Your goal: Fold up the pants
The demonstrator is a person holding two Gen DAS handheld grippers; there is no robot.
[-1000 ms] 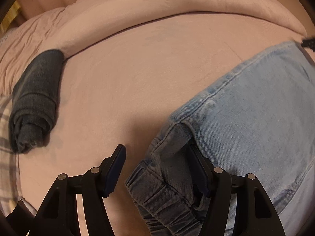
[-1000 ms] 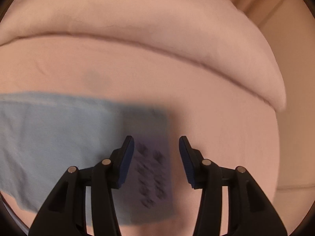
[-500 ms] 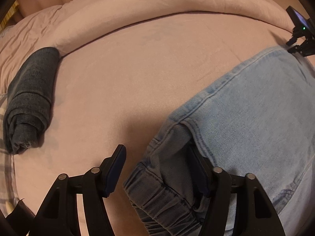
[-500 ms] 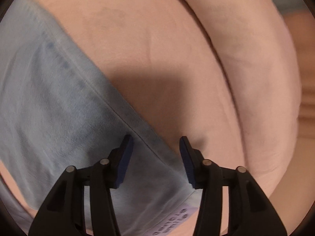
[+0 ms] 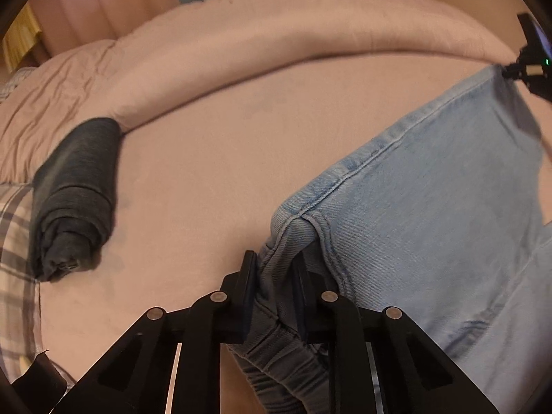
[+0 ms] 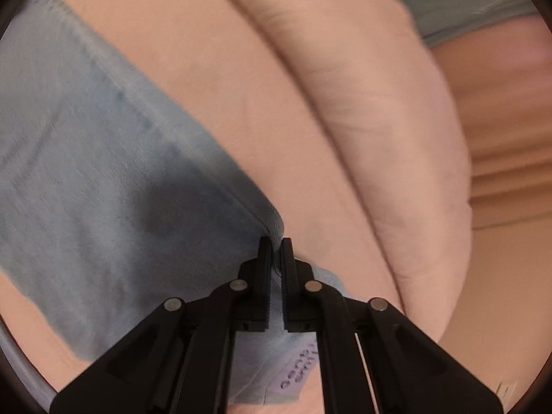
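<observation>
Light blue denim pants (image 5: 431,189) lie on a pink bed sheet (image 5: 224,158), filling the right half of the left wrist view. My left gripper (image 5: 274,269) is shut on the elastic waistband corner. In the right wrist view the pants (image 6: 103,179) stretch away to the left, and my right gripper (image 6: 275,248) is shut on the far corner edge of the fabric. A white label with printed letters (image 6: 293,376) hangs below the right gripper. The right gripper also shows at the far right edge of the left wrist view (image 5: 528,69).
A rolled dark grey garment (image 5: 76,193) lies on the sheet at the left. A thick pink duvet (image 5: 276,34) is bunched along the far side, also in the right wrist view (image 6: 379,120). A plaid cloth (image 5: 13,258) lies at the left edge.
Both grippers have closed: the left on the waistband corner, the right on the pants' edge. The right gripper swung round over the pants before gripping.
</observation>
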